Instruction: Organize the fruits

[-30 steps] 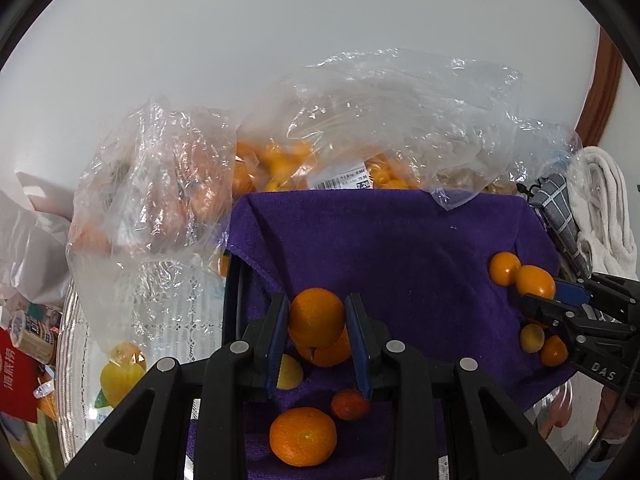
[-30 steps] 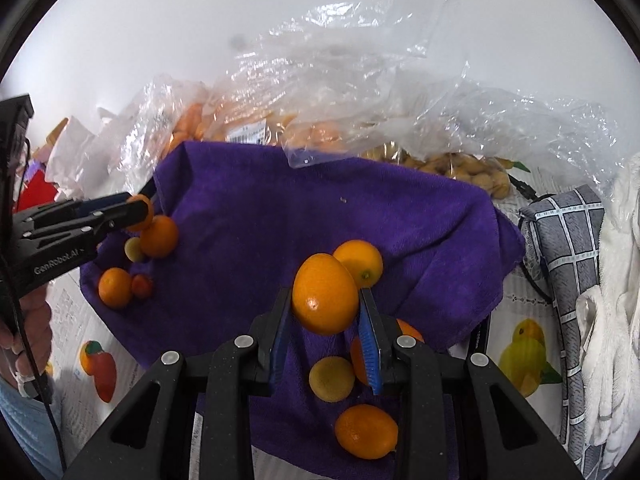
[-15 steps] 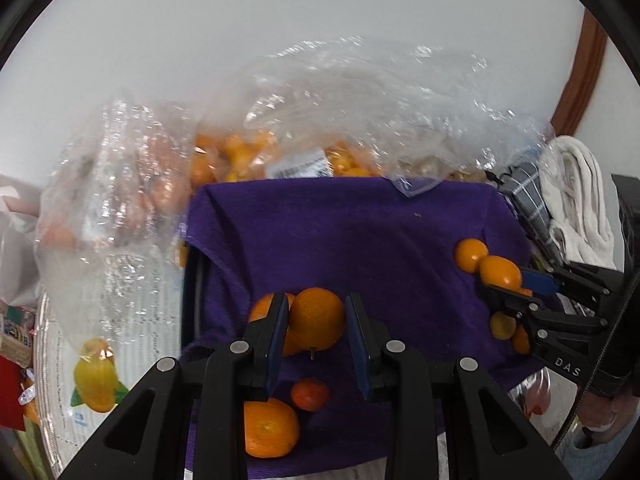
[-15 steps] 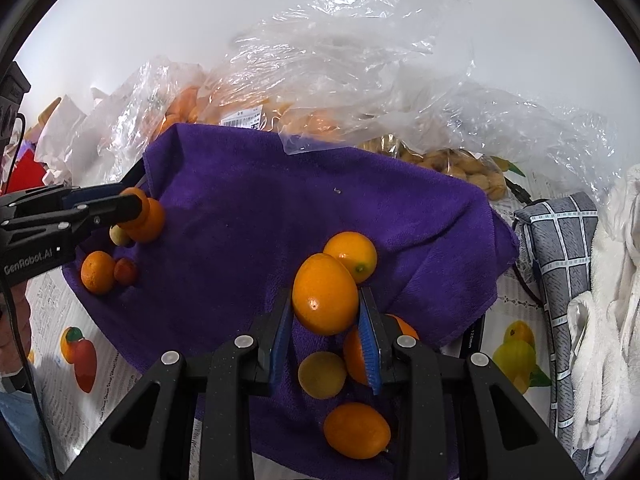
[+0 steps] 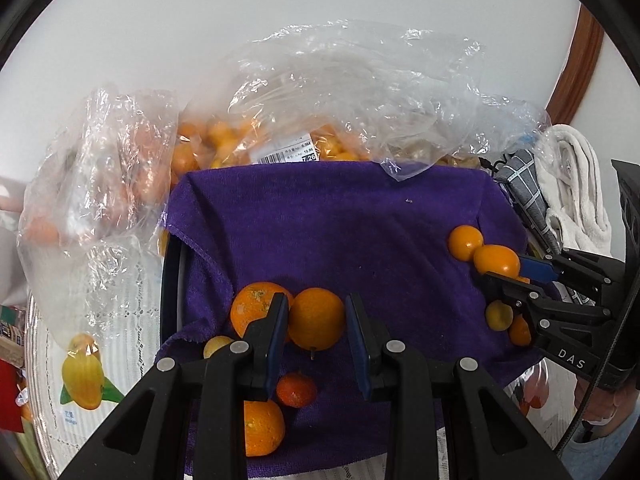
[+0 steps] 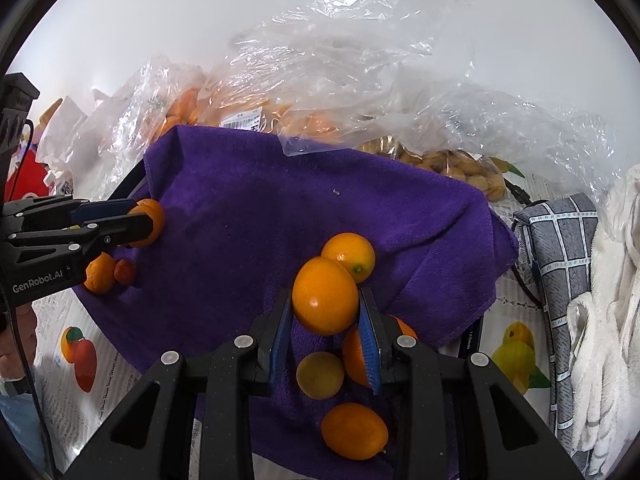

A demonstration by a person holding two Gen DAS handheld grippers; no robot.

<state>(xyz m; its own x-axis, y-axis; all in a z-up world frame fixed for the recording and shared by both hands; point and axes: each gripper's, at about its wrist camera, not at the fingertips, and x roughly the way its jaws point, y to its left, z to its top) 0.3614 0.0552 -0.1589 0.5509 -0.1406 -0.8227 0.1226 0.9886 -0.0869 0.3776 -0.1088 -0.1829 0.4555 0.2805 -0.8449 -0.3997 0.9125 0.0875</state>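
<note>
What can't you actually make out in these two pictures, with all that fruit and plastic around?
- Left view: fruit in the clear bags is blurred by crinkled plastic; no count possible.
- Left view: the price label print is too small to read.
- Right view: the pale fruit under plastic is unidentifiable.
- Both views: what lies under the purple towel is hidden.
- Right view: the white cloth is cut off by the edge.

Both grippers are chunky matte black plastic with silver screws. The left gripper [image 5: 316, 322] has dark blue pads on its fingers [image 5: 268, 334] and white "GenRobot.AI" lettering on the side; the right gripper [image 6: 325, 318] has brighter blue ribbed pads and "DAS" on it. A black cable runs off each one. The person's sleeve [image 6: 18, 420] is light blue.
</note>
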